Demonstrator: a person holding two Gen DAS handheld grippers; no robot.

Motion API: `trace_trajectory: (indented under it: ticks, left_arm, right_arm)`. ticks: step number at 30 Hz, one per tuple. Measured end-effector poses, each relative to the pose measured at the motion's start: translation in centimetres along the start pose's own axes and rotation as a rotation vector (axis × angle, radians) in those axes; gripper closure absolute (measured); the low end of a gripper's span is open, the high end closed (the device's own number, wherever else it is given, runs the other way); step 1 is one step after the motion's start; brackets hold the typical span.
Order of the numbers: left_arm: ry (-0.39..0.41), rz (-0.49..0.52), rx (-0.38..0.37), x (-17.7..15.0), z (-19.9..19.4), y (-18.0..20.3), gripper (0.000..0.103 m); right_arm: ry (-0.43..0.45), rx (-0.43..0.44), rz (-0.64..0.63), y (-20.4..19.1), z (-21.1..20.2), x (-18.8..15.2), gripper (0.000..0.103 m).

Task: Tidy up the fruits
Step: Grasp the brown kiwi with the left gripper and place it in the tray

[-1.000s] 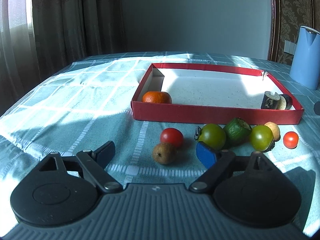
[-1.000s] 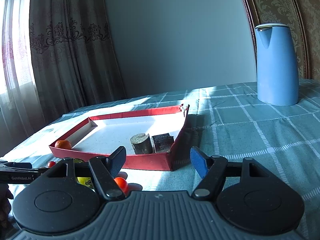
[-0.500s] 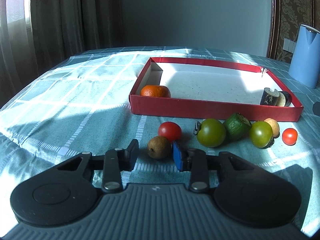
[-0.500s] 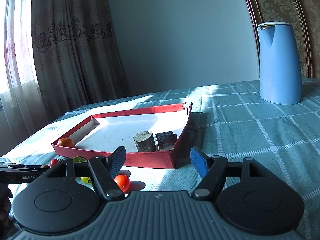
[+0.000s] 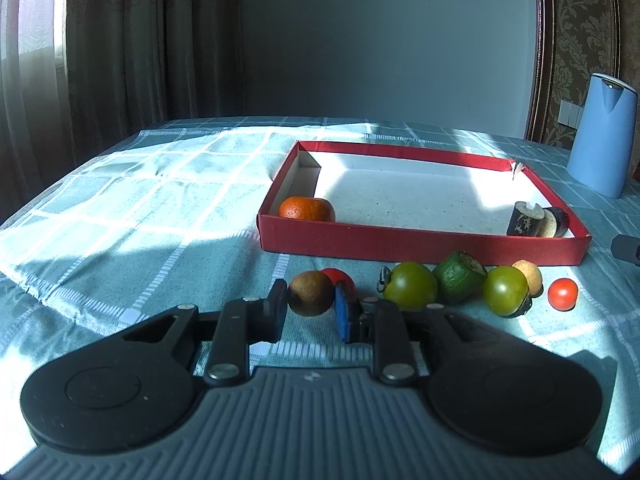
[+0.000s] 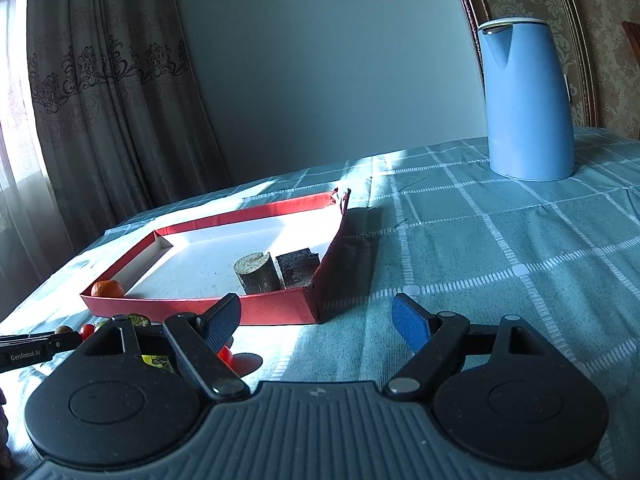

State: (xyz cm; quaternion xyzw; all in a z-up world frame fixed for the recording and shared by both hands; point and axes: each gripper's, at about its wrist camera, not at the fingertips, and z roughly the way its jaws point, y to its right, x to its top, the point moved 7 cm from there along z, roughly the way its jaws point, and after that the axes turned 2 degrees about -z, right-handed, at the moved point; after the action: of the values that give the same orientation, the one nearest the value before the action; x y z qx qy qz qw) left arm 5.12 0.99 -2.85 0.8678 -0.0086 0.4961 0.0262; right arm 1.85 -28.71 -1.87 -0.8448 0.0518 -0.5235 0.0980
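Note:
My left gripper (image 5: pixel 310 304) is shut on a small brown fruit (image 5: pixel 311 293) and holds it just above the cloth, in front of the red box (image 5: pixel 420 246). An orange (image 5: pixel 306 209) lies in the box's near left corner, and two dark cut pieces (image 5: pixel 538 221) in its near right corner. A red tomato (image 5: pixel 338 277) sits right behind the held fruit. Two green tomatoes (image 5: pixel 410 287), a cut green fruit (image 5: pixel 459 277), a tan fruit (image 5: pixel 529 273) and a small red tomato (image 5: pixel 563 294) lie in a row. My right gripper (image 6: pixel 318 320) is open and empty beside the box (image 6: pixel 280 307).
A blue kettle (image 6: pixel 526 100) stands at the far right of the table; it also shows in the left wrist view (image 5: pixel 604 146). A checked teal cloth (image 5: pixel 140 200) covers the table. Curtains hang behind at the left.
My left gripper moved forward, closed on the brown fruit and lifted it slightly. My right gripper stayed open and drifted a little.

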Motion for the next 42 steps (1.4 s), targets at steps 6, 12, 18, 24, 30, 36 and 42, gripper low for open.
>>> trace_trajectory:
  ticks: [6, 12, 18, 24, 30, 36, 42]
  left_arm:
    - [0.056, 0.029, -0.036, 2.5, -0.9, 2.0, 0.08]
    - [0.072, 0.064, -0.023, 5.4, 0.8, 4.2, 0.08]
    - [0.028, 0.073, 0.03, 6.2, 4.8, 4.8, 0.08]
    - [-0.022, 0.052, 0.029, 5.9, 6.8, 4.7, 0.08]
    - [-0.038, 0.064, 0.028, 5.5, 7.5, 4.8, 0.08]
    - [-0.049, 0.065, 0.023, 5.1, 7.7, 4.8, 0.08]
    - [-0.047, 0.062, 0.03, 5.1, 7.6, 4.5, 0.078]
  right_arm:
    - [-0.012, 0.003, 0.0, 0.0, 0.2, -0.1, 0.02]
    - [-0.027, 0.005, -0.001, -0.1, 0.4, -0.2, 0.02]
    - [-0.035, 0.007, -0.001, -0.1, 0.5, -0.3, 0.02]
    - [-0.039, 0.009, -0.003, -0.1, 0.5, -0.3, 0.02]
    - [-0.044, 0.009, -0.003, -0.1, 0.6, -0.3, 0.02]
    - [-0.049, 0.007, 0.003, 0.0, 0.7, -0.4, 0.02]
    - [-0.054, 0.007, 0.005, 0.0, 0.7, -0.4, 0.02]
